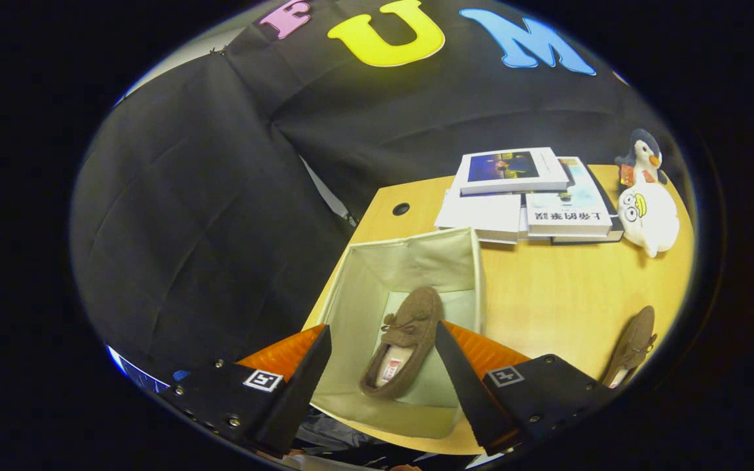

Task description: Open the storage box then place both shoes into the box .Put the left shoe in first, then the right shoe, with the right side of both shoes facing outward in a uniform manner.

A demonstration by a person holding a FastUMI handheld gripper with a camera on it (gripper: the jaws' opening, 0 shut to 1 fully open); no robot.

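An open cream fabric storage box (416,261) stands on the wooden table, just ahead of my fingers. One brown loafer (403,343) lies inside it on the box floor, toe pointing away from me. My gripper (382,332) hovers above the box, open, with the shoe seen in the gap between the fingers and nothing held. The second brown loafer (632,347) lies on the table to the right of the box, beyond my right finger.
A stack of books (524,196) sits on the table (560,294) behind the box. Two plush toys, a penguin (642,157) and a white one (648,219), rest to the right of the books. The table's left edge runs close beside the box.
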